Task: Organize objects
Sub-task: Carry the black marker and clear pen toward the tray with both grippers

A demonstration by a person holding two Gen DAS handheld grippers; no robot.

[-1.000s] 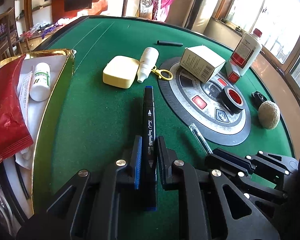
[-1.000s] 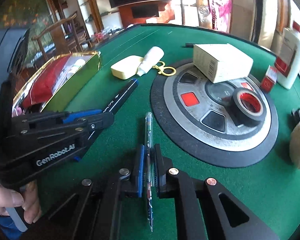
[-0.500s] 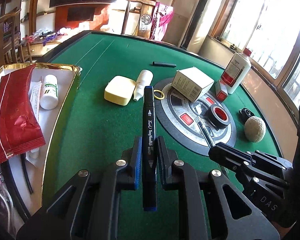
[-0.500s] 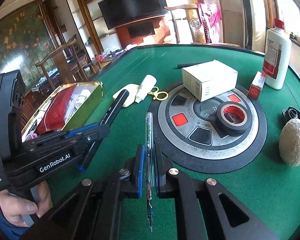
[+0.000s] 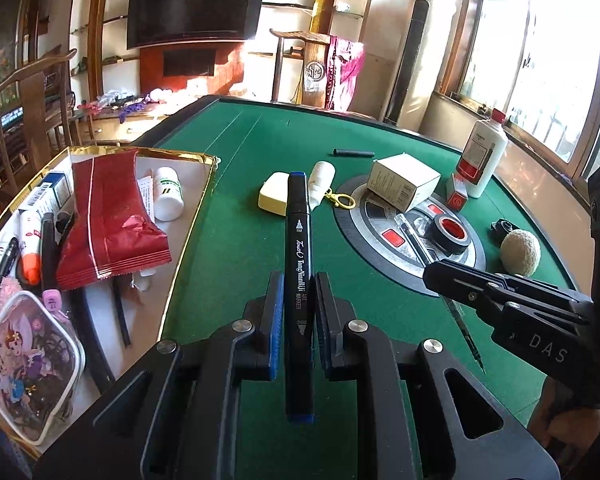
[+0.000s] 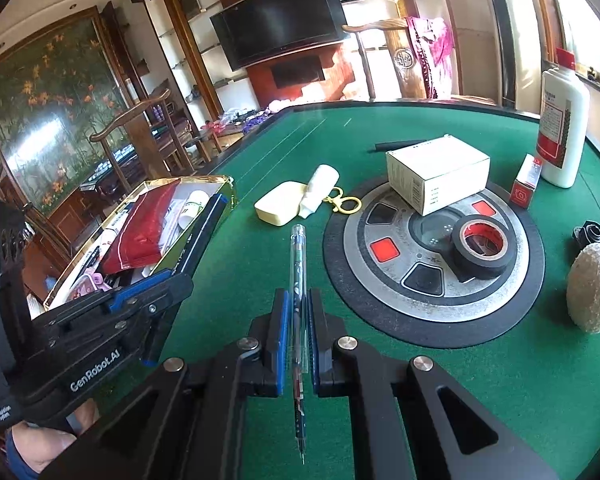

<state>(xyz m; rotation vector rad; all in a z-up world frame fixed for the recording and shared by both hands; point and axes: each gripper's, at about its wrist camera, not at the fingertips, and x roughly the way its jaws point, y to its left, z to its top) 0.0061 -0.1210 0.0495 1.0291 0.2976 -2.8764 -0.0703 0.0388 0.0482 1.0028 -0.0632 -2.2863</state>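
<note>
The left gripper (image 5: 296, 292) pinched a black marker (image 5: 298, 264); the right gripper (image 6: 298, 320) pinched a clear pen (image 6: 299, 280). Both were held above the green table (image 6: 480, 380), between the gold-rimmed tray (image 5: 188, 240) and the round centre panel (image 6: 432, 264).
</note>
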